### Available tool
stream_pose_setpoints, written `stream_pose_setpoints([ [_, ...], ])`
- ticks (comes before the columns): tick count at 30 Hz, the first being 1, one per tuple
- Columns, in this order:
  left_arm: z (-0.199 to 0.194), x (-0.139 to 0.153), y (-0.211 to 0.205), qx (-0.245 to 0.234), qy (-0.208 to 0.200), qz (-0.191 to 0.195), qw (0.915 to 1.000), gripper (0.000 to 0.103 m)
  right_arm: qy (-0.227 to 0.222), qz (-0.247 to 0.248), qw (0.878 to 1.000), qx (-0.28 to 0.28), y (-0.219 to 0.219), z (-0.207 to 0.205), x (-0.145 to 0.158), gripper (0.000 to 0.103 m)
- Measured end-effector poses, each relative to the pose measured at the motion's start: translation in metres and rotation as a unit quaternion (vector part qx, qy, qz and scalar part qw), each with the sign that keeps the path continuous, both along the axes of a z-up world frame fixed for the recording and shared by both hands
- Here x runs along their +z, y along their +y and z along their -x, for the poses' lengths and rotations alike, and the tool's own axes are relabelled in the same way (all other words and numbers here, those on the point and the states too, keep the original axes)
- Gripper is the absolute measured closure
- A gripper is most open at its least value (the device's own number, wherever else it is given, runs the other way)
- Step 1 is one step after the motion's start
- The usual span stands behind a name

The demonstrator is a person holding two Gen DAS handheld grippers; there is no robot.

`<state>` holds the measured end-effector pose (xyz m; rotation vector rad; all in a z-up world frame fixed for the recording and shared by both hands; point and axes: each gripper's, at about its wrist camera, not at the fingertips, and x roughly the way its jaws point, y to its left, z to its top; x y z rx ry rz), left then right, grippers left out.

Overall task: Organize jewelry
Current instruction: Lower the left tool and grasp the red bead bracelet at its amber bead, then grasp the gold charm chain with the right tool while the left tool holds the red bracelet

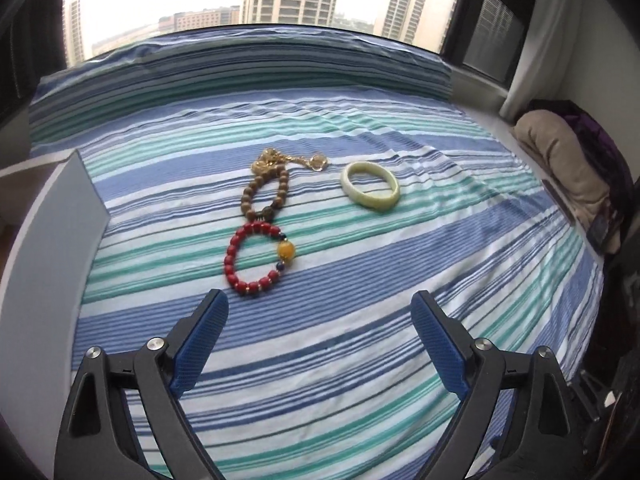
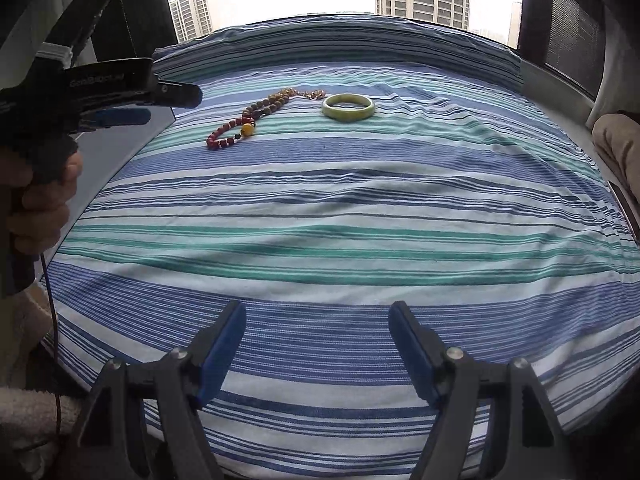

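From my left wrist view the gold chain necklace with a round pendant (image 1: 280,160) is hard to read: it lies bunched at the far end of the brown wooden bead bracelet (image 1: 266,192), and I cannot tell where one ends and the other begins. A grey-white flat panel (image 1: 60,216) at the bed's left edge is cut off, and I cannot say what it is.

All the jewelry sits on the blue, teal and white striped bedsheet (image 1: 360,280). The red bead bracelet with one amber-yellow bead (image 1: 258,258) lies nearest my left claw (image 1: 320,312), touching the brown one. The pale green, glossy stone bangle (image 1: 370,186) lies flat to the right, apart from the beads.

My left claw stands wide, its textured blue pads holding nothing. My right claw (image 2: 318,320) is equally wide and empty, well back from the jewelry. In the right view, a hand (image 2: 44,200) grips the left claw's handle.
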<state>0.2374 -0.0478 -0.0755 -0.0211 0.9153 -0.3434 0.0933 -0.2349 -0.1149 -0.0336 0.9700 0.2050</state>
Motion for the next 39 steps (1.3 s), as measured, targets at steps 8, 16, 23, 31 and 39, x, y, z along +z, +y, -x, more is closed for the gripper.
stream_pose_setpoints([
  [8, -0.065, -0.055, -0.020, 0.001, 0.039, -0.074, 0.9965, 0.059, 0.006, -0.014, 1.000, -0.014, -0.020, -0.008, -0.006, 0.028],
  [16, -0.073, -0.065, -0.024, 0.001, 0.035, -0.088, 0.9955, 0.068, 0.014, -0.022, 0.999, -0.025, -0.034, -0.017, -0.011, 0.028],
  [23, -0.069, -0.062, -0.020, 0.007, 0.050, -0.082, 0.9953, 0.088, 0.009, -0.024, 0.999, -0.028, -0.040, -0.024, -0.007, 0.028],
  [31, -0.024, -0.059, 0.003, 0.000, 0.070, -0.051, 0.9962, 0.088, 0.018, -0.071, 0.996, 0.039, -0.051, -0.111, 0.031, 0.028],
  [39, 0.008, -0.061, 0.012, -0.003, 0.072, -0.040, 0.9966, 0.088, 0.111, -0.129, 0.982, 0.077, 0.011, -0.316, 0.017, 0.028],
])
